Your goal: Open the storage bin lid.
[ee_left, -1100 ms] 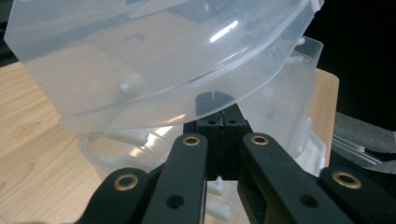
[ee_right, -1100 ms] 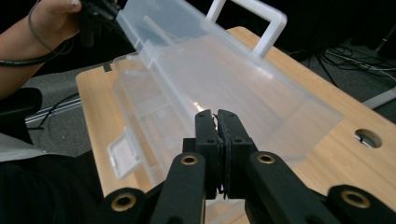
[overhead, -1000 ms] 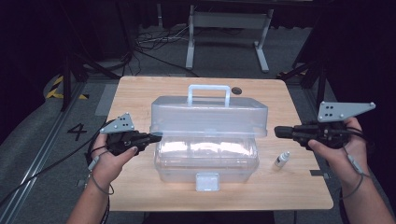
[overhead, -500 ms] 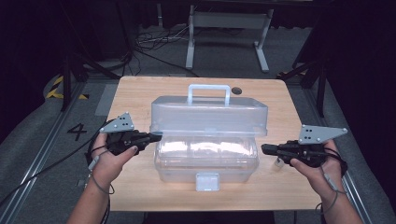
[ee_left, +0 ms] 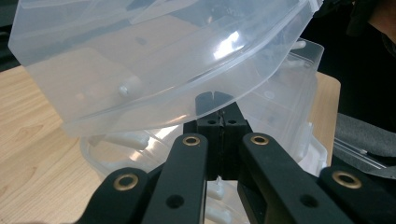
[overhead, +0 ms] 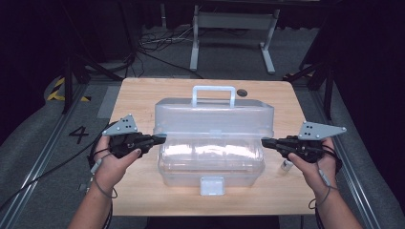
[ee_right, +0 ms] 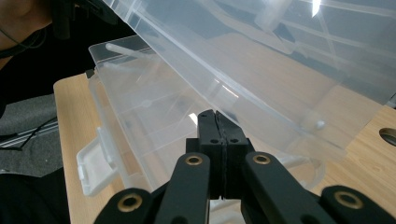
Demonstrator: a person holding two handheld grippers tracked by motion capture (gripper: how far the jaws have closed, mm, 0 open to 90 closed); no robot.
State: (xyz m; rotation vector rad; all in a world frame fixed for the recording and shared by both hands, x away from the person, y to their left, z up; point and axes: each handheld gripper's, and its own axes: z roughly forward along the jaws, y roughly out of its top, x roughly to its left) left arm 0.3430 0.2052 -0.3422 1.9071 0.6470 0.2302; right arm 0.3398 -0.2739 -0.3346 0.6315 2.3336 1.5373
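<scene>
1. Nearest to us, our left gripper [overhead: 160,139] has its jaws pressed together with nothing between them. In the left gripper view the tips sit under the edge of the raised lid [ee_left: 154,60], so it props the lid without pinching it. It has kept this place over the last second.
2. Our right gripper [overhead: 265,142] is what changed. A second ago it hung well off the right end of the box; now its tips are at the right end, at the seam between lid and base. Its jaws are closed too, empty, and in the right gripper view they point in below the tilted lid [ee_right: 261,60].
3. The clear plastic box [overhead: 210,164] stands in the middle of the wooden table [overhead: 143,95], its front latch [overhead: 212,185] hanging loose and the lid [overhead: 213,117] lifted at the front, handle [overhead: 213,92] toward the far side.
4. We judge that both ends are now supported, so the lid can be swung back evenly; with one side alone it might twist.
5. A small bottle [overhead: 285,165] stands on the table just beside the right gripper, clear of the box.
6. Farther off, a dark hole [overhead: 242,92] marks the tabletop near the handle.
</scene>
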